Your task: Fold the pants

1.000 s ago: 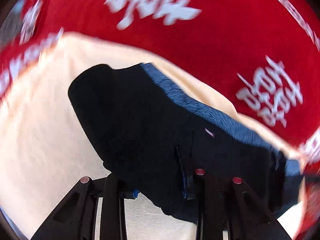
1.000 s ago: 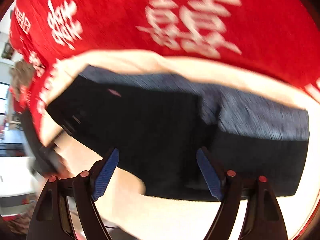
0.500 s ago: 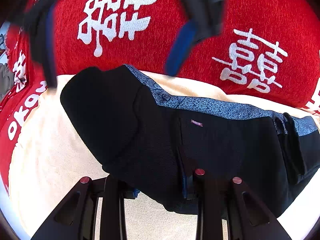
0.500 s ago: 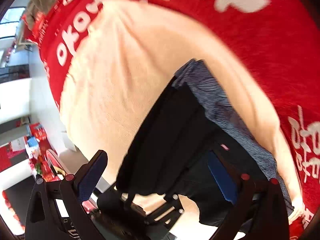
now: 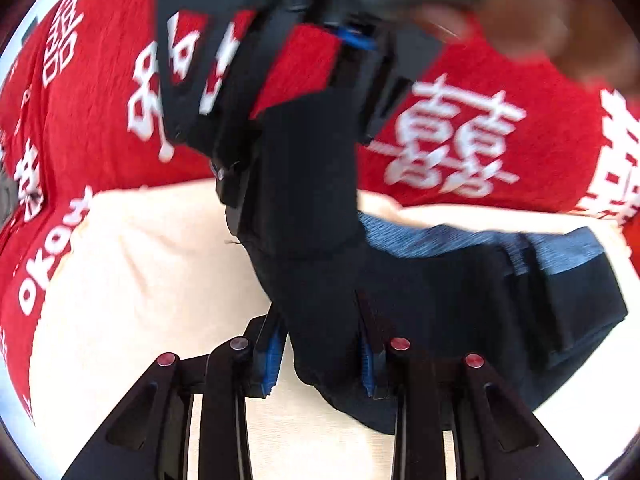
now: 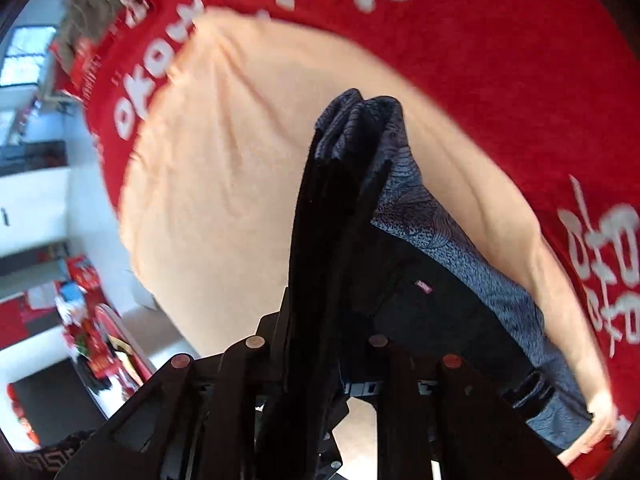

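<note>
Pants (image 5: 400, 300) clamped by L gripper (image 5: 320, 356); R gripper (image 6: 320, 344) closing on them, pads hidden

Your left wrist camera looks steeply down along the left gripper (image 5: 320, 360), right up close to the black pants (image 5: 440, 320), the cream towel (image 5: 140, 280) and the red blanket (image 5: 520, 80). Near the top of that view you've got the right gripper (image 5: 304, 120), blurred. Your right wrist camera tips down too, over the right gripper (image 6: 316, 340), pants (image 6: 332, 220) filling the middle, towel (image 6: 220, 180) behind, room at the left edge. Both views share pants, towel and blanket (image 6: 500, 60).
</note>
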The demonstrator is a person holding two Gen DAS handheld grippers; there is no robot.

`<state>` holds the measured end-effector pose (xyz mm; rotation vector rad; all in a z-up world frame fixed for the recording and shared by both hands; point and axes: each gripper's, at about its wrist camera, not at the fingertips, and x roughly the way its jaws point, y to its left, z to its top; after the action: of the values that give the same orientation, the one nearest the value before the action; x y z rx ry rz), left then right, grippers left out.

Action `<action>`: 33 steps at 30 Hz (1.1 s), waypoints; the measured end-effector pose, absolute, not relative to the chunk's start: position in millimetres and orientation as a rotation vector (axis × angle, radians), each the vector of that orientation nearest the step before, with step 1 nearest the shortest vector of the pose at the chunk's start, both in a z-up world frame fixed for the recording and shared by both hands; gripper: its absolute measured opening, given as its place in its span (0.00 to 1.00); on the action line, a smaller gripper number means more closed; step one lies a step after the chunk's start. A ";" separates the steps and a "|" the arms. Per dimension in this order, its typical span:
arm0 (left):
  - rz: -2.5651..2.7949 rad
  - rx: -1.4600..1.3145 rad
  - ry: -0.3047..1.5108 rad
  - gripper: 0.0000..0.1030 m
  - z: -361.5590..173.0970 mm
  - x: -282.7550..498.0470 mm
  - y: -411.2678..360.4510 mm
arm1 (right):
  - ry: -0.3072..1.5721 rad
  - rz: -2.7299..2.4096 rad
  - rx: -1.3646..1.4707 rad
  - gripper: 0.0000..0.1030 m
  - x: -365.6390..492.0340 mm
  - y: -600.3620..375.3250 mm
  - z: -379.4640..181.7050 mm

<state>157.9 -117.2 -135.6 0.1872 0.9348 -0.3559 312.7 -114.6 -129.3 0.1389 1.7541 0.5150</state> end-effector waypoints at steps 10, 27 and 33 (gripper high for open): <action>-0.547 0.270 0.844 0.31 -65.6 108.3 -212.2 | 1.392 0.528 0.612 0.19 232.2 -282.9 -49.9; -0.811 0.632 0.982 0.31 -150.4 15.5 -427.1 | 1.270 0.224 0.975 0.22 60.6 -537.2 -159.3; -0.838 0.660 1.018 0.58 -156.4 9.8 -422.8 | 1.269 0.174 1.013 0.26 43.0 -542.3 -197.1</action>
<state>9.8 -422.8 -156.4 0.6595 1.0180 -0.8380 43.0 -542.3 -197.1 1.0129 1.2693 0.1739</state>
